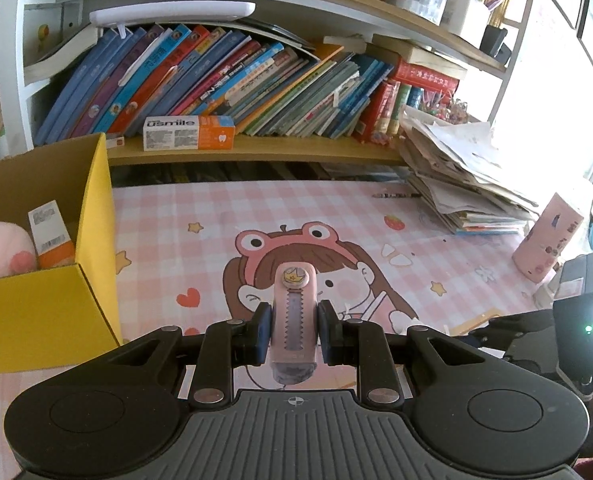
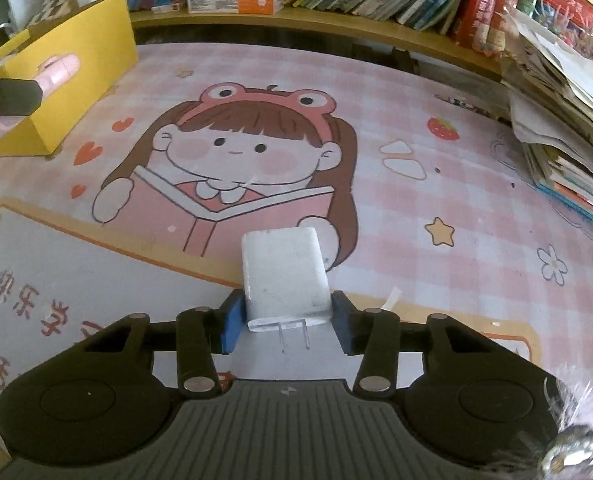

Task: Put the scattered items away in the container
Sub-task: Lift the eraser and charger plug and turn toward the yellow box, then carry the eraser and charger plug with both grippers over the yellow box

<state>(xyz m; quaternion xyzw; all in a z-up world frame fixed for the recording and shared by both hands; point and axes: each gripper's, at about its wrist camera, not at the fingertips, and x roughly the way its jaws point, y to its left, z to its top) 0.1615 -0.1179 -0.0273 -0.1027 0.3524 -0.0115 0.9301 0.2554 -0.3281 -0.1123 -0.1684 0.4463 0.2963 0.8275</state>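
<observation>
Stuff in both hands at this point, so I was clearly in the carry-to-the-box stage. Left gripper [image 1: 294,332] was clamped on a pink eraser case [image 1: 294,320], pads squeezing its sides, held up above the cartoon desk mat [image 1: 436,220]. Right gripper [image 2: 286,326] had a white charger plug [image 2: 284,276] between its blue pads [image 2: 232,326], prongs pointing back toward the camera. It looked gripped, though the right-hand pad seemed barely touching, so I'd call that hold a bit iffy.

Yellow box [image 1: 92,208] sat just to the left of the left gripper, near the bookshelf [image 1: 256,148]. It already had a pink plush [image 1: 0,248] and an orange-and-white carton [image 1: 50,232] inside. From the right camera the box was well off to the far left.

Next move as I read it: swing the left one over the box rim and let go, then bring the plug across. I'd have kept the plug level on the way over in case it slipped.
</observation>
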